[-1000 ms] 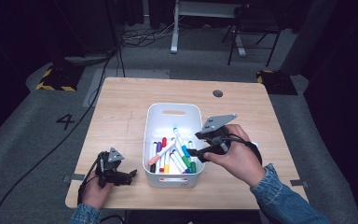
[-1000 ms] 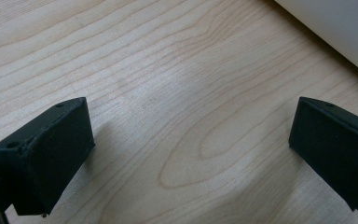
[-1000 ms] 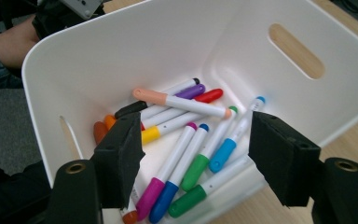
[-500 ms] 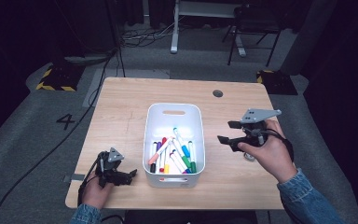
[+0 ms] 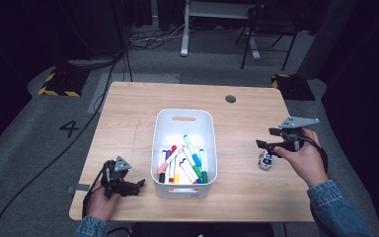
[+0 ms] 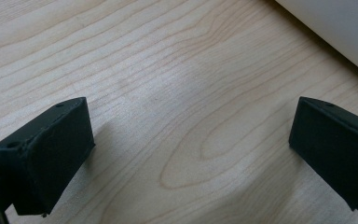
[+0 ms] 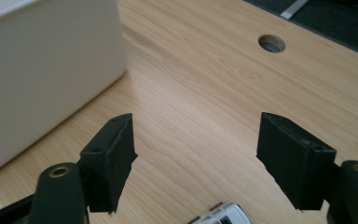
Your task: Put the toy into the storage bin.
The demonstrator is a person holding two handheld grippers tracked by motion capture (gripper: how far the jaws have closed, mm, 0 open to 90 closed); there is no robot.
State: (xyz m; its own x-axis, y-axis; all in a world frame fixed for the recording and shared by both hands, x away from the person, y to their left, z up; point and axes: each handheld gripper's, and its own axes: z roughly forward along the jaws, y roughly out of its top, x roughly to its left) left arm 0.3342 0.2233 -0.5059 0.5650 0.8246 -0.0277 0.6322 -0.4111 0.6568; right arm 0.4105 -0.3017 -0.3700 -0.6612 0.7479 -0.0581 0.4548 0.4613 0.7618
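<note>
Resting low on the near left corner of the table (image 5: 128,108), the left gripper (image 5: 139,183) points toward the bin (image 5: 159,129), its jaws spread wide with only bare wood between them in the left gripper view, the bin's white wall just off to one side. Across from it, the right gripper (image 5: 262,144) hangs over the table's right side, well clear of the bin, and its jaws have just been opening; they stand far apart and hold nothing. A small white toy car (image 5: 265,161) sits on the wood right under that gripper, just nearer the person than the jaw tips; in the right gripper view it peeks in at the bottom edge between the jaws, untouched. The bin holds a heap of markers (image 5: 185,163) at its near end. Farther back, a cable hole (image 5: 230,98) marks the tabletop.
</note>
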